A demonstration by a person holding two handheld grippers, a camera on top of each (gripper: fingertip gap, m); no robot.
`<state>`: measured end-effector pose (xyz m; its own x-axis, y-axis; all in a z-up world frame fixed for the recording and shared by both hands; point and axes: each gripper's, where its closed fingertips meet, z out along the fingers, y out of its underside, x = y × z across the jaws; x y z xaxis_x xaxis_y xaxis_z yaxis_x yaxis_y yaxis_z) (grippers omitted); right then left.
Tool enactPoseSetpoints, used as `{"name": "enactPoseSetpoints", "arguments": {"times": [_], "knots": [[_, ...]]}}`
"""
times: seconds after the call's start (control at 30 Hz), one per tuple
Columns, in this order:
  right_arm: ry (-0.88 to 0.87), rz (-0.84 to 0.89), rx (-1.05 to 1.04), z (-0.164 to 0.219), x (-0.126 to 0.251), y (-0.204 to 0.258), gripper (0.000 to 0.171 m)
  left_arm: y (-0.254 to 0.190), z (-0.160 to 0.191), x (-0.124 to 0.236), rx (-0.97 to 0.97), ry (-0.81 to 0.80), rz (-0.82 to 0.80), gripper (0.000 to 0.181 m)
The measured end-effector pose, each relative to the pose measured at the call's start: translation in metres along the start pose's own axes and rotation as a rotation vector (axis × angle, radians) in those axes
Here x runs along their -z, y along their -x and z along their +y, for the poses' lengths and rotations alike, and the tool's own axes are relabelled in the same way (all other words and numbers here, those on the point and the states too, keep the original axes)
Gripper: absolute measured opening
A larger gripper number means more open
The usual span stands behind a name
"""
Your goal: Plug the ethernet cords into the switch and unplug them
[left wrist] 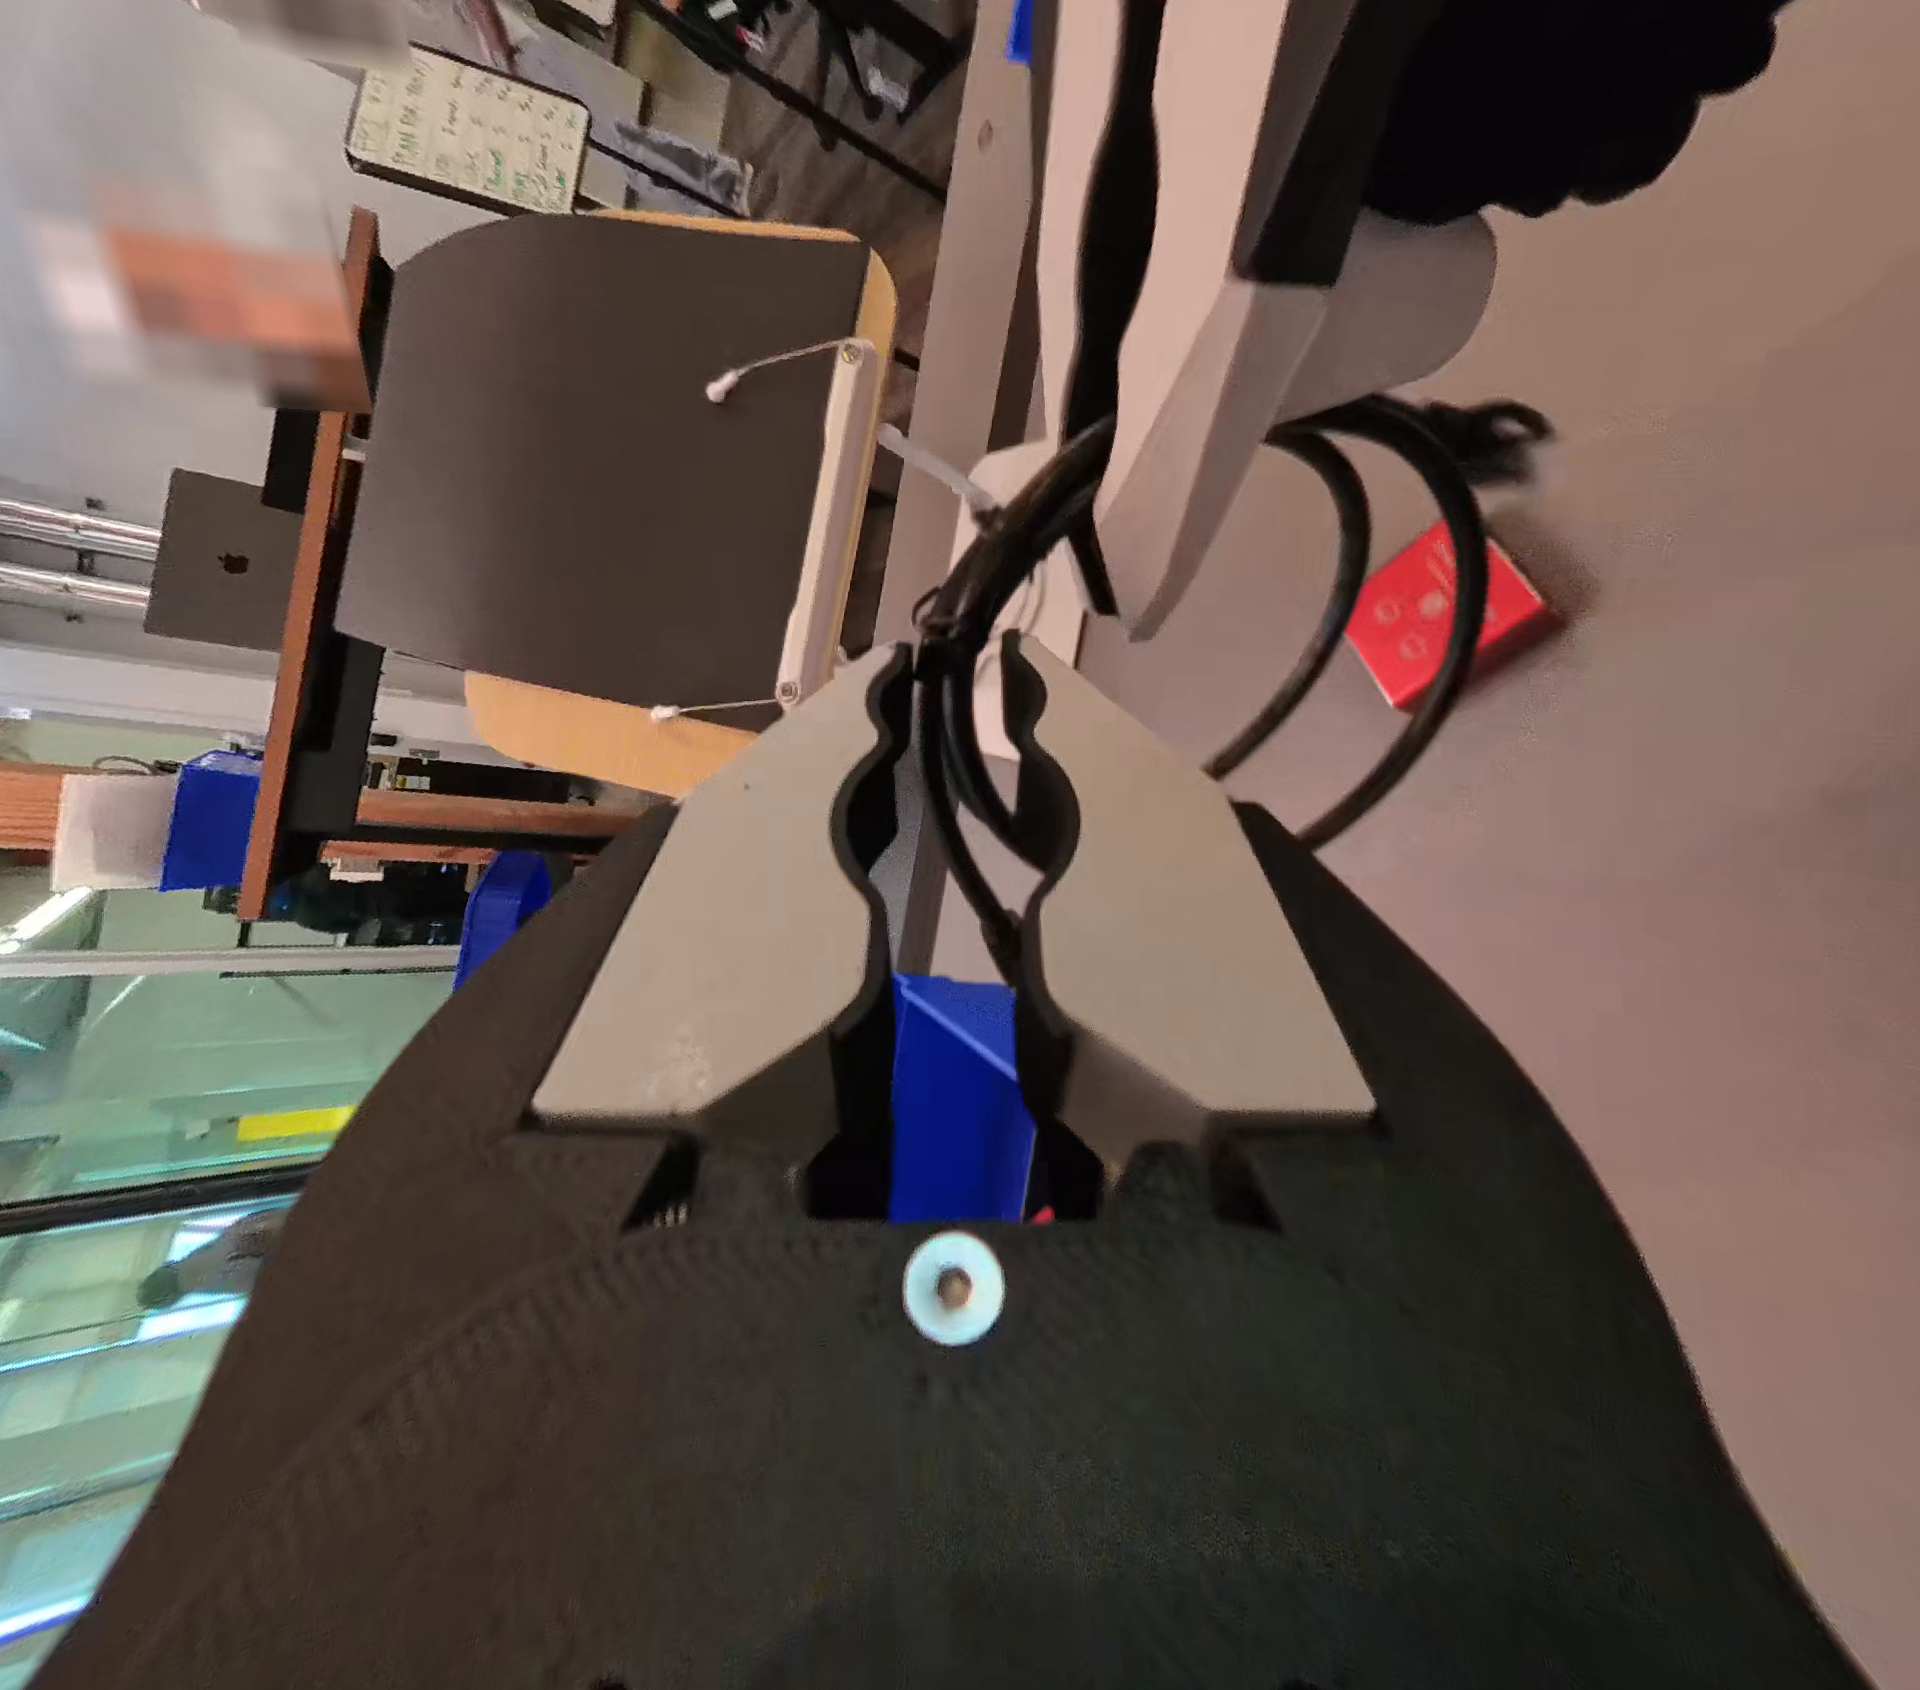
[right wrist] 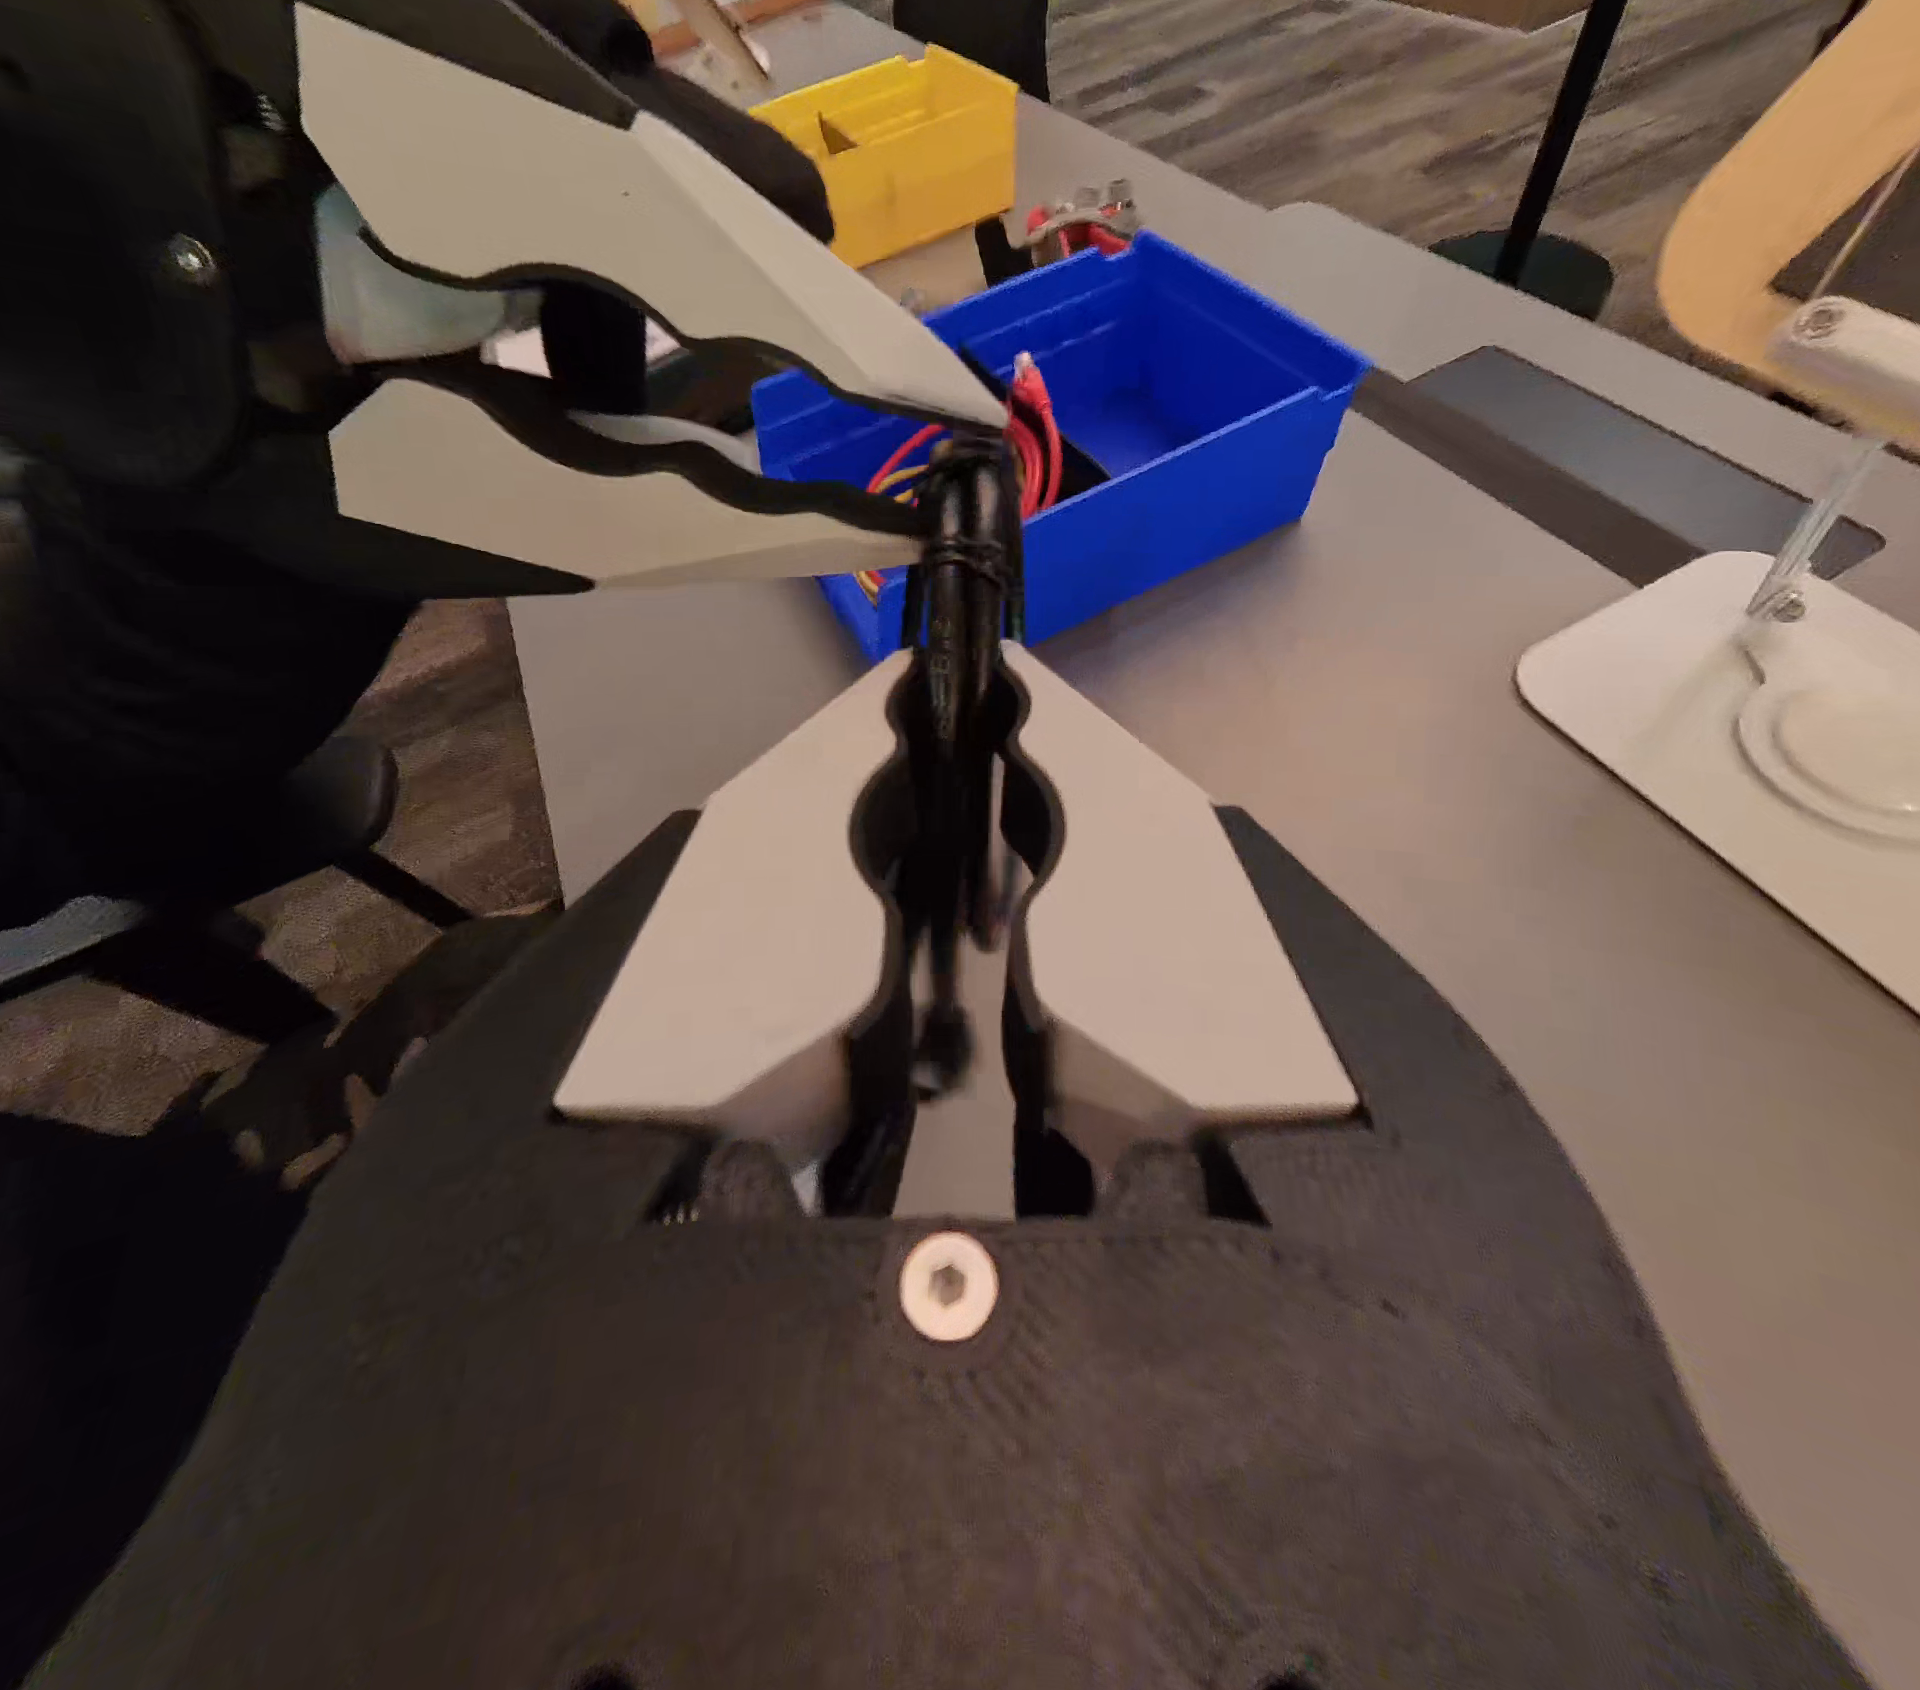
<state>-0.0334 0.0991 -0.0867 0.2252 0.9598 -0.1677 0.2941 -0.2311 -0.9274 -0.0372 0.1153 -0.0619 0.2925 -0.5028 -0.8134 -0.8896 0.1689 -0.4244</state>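
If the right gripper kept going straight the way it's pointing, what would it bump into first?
Probably the left gripper, which pinches the same black cord bundle just ahead of the right gripper. Beyond sits the blue bin, though depth is hard to judge.

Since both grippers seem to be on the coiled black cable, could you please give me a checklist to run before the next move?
1. Left gripper shut on the black cable bundle: ok.
2. Right gripper shut on the same bundle: ok.
3. Bundle still tied with its thin wrap: not ok for plugging.
4. Switch in view: not ok, neither view shows it.
5. Free plug end located: cannot tell.
6. Blue bin clear of the grippers: ok.
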Motion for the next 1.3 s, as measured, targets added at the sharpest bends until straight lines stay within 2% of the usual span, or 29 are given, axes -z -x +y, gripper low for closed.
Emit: {"name": "enactPoseSetpoints", "arguments": {"times": [0.1, 0.23, 0.37, 0.63, 0.7, 0.83, 0.87, 0.93, 1.03, 1.13, 1.2, 1.27, 1.3], "knots": [[-0.076, -0.026, -0.087, -0.009, 0.019, -0.013, 0.006, 0.017, 0.007, 0.004, 0.043, 0.002, -0.053, 0.034], [-0.191, -0.091, -0.191, -0.022, 0.049, -0.029, 0.006, 0.023, 0.023, 0.011, 0.148, -0.048, 0.000, 0.038], [-0.281, -0.160, -0.224, -0.035, 0.071, -0.033, 0.005, 0.015, 0.038, -0.003, 0.263, -0.082, 0.067, 0.039], [-0.292, -0.246, -0.245, -0.033, 0.065, -0.024, 0.005, 0.002, 0.022, -0.025, 0.294, -0.156, 0.061, 0.039], [-0.281, -0.257, -0.237, -0.031, 0.061, -0.022, 0.005, 0.000, 0.023, -0.026, 0.261, -0.160, 0.045, 0.012], [-0.294, -0.232, -0.212, -0.031, 0.062, -0.026, 0.007, 0.015, 0.021, -0.017, 0.221, -0.194, -0.072, 0.010], [-0.305, -0.229, -0.214, -0.033, 0.065, -0.028, 0.011, 0.021, 0.020, -0.012, 0.179, -0.187, -0.122, 0.009], [-0.334, -0.219, -0.230, -0.040, 0.074, -0.033, 0.035, 0.031, 0.016, -0.003, 0.039, -0.149, -0.242, 0.009], [-0.356, -0.172, -0.162, -0.053, 0.090, -0.031, 0.047, 0.031, 0.001, 0.005, -0.127, -0.127, -0.344, 0.009], [-0.294, -0.170, -0.044, -0.057, 0.088, -0.010, 0.054, 0.021, -0.021, 0.009, -0.239, -0.144, -0.376, 0.010], [-0.213, -0.149, 0.059, -0.050, 0.078, 0.002, 0.055, 0.013, -0.038, 0.013, -0.281, -0.182, -0.374, 0.009], [-0.132, -0.118, 0.169, -0.039, 0.067, 0.011, 0.049, 0.007, -0.050, 0.017, -0.293, -0.207, -0.369, 0.009], [-0.109, -0.108, 0.215, -0.035, 0.064, 0.014, 0.040, 0.006, -0.054, 0.019, -0.295, -0.219, -0.370, 0.009]]}}
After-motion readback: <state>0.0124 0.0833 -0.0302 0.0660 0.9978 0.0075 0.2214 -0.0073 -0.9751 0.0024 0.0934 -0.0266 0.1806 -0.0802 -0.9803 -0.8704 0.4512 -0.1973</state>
